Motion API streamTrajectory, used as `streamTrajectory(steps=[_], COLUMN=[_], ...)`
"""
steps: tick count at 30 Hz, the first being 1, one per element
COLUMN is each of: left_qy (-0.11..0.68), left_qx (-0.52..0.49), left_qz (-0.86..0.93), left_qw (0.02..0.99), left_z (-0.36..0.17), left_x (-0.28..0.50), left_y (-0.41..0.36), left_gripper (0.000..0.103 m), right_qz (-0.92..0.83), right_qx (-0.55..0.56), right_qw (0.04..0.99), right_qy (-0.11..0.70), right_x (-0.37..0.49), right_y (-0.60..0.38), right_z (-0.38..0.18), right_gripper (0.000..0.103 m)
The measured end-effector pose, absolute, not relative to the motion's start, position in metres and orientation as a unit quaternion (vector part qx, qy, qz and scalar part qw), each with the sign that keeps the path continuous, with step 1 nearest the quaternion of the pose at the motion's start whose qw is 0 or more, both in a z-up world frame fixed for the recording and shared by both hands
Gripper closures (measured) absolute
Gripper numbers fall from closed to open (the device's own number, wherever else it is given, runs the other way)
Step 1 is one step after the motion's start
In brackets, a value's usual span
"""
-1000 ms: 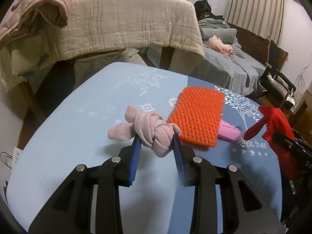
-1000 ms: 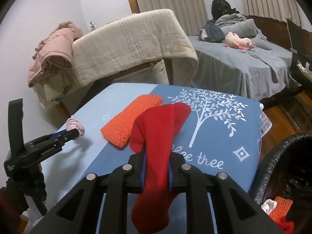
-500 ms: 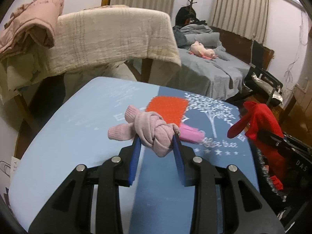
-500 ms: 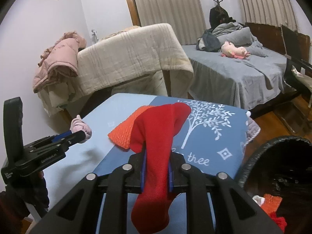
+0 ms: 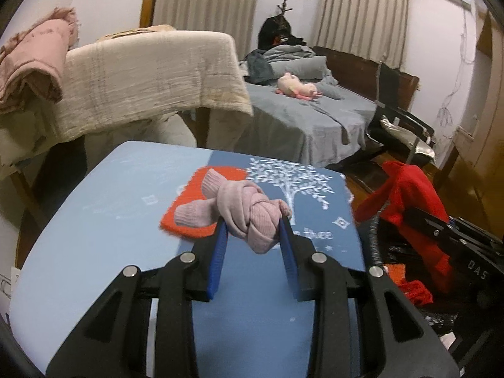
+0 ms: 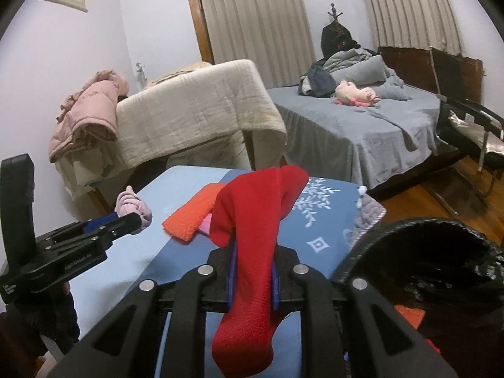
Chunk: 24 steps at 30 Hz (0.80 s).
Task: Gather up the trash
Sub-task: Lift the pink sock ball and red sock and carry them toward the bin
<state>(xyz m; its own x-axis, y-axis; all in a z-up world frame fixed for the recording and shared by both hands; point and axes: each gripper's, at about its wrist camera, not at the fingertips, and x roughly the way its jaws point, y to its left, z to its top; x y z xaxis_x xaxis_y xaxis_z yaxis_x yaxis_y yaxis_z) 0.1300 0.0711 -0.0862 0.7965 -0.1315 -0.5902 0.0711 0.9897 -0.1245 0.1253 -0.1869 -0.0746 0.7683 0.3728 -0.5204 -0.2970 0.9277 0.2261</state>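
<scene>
At the far left, a pink jacket (image 6: 85, 116) and a beige blanket (image 6: 195, 107) are draped over furniture behind the worktop (image 5: 104, 220), whose left edge drops off into dark space. The left gripper (image 5: 252, 223) is clamped on a knotted pink sock (image 5: 239, 214), held above the worktop's blue cloth and hiding part of the orange knitted pad (image 5: 189, 223) lying there. A pink scrap (image 6: 204, 225) peeks from under that pad, too covered to identify. Further right, the right gripper (image 6: 253, 264) is clamped on a red sock (image 6: 252, 236) that hangs limp past the worktop's near right corner. Beside it gapes a black bin (image 6: 419, 252) with reddish scraps inside, its far side cut off. Beyond lie a grey bed (image 6: 362, 126) with a pink plush toy (image 6: 356, 94), wooden floor and curtains.
</scene>
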Motion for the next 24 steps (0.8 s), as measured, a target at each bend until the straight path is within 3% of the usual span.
streamTrajectory(steps=[24], left_qy=[0.316], left_qx=[-0.006], left_qz=[-0.202], left_qw=[0.927], left_z=[-0.092], left_x=[0.126], left_y=[-0.075], left_gripper=[0.071], right_qz=[0.056], right_qx=[0.089], right_qw=[0.951], right_qy=[0.292], right_x=[0.084], right_y=[-0.312], right_z=[-0.085], right_gripper=[0.086])
